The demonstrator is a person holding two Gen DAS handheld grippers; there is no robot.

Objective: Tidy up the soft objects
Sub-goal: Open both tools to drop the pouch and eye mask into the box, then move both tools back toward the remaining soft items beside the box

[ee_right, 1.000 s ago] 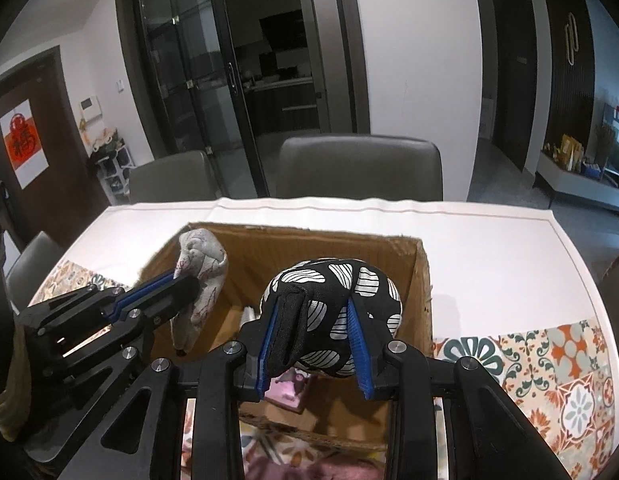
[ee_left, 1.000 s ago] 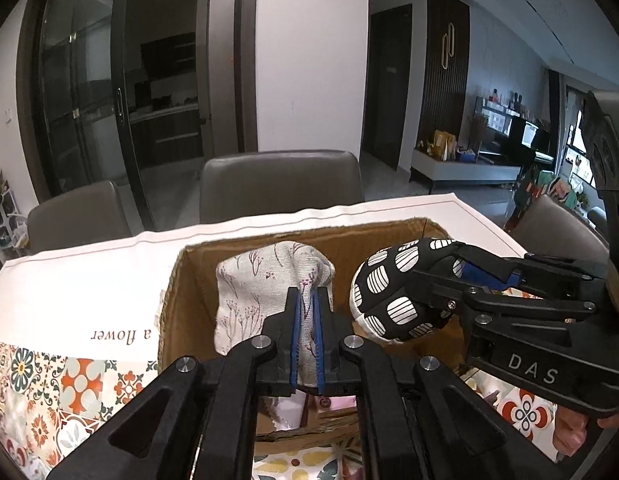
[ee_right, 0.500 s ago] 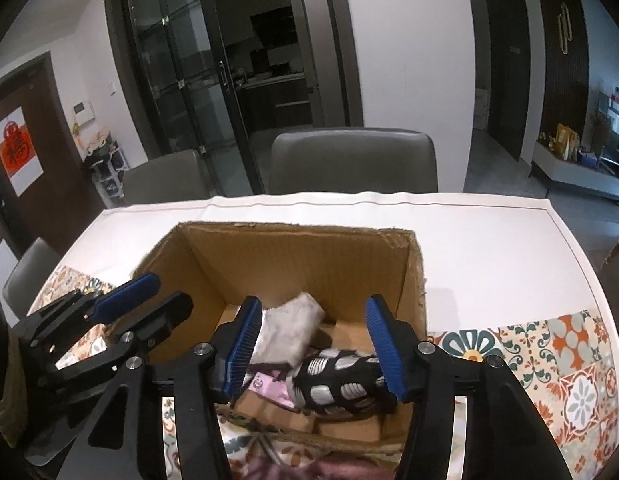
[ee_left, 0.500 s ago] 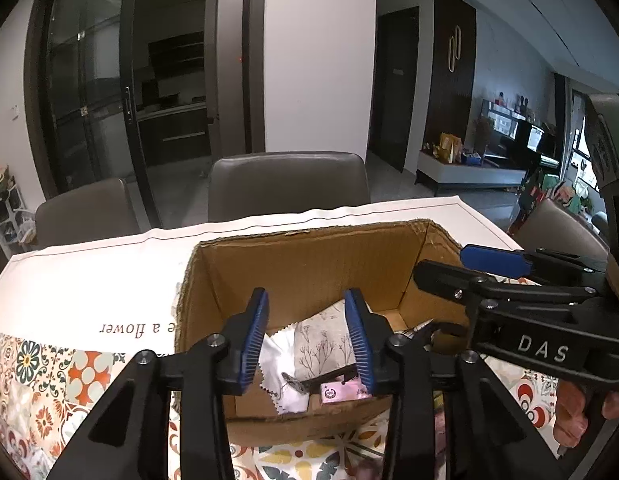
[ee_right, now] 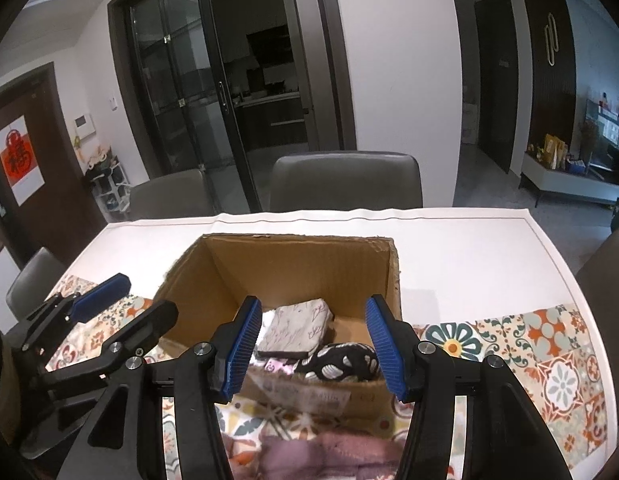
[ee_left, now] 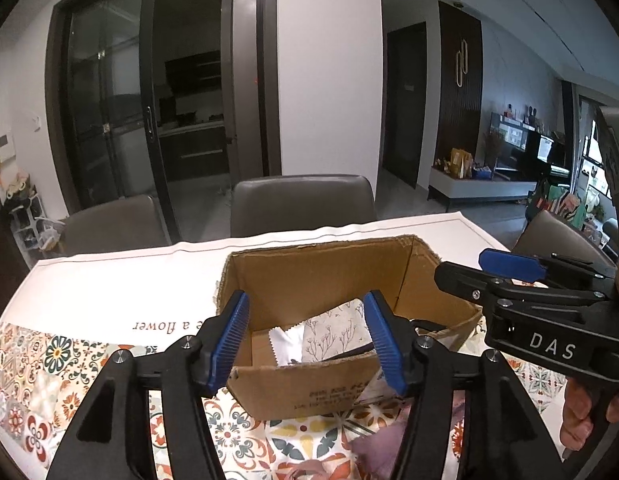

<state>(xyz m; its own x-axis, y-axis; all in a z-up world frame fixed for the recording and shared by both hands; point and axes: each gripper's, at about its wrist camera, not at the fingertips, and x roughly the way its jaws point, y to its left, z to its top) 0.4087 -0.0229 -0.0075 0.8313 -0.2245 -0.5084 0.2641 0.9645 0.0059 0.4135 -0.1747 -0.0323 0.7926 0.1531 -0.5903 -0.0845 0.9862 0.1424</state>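
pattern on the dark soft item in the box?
Black with white leaf-like blotches. The dark soft item lies in the cardboard box; it shows best in the right wrist view.

Your table (ee_right: 469,248) is covered by a cloth (ee_right: 557,364), plain white at the far half and patterned with coloured tiles near you. An open cardboard box (ee_right: 297,276) stands directly on it near the middle. Just in front of the box, a purple soft item (ee_right: 321,452) lies on the tiled part.

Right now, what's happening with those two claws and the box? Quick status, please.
Left gripper opening, empty. Right gripper open, empty. Floral pouch and black-and-white pouch lie in cardboard box. Nothing in the way.
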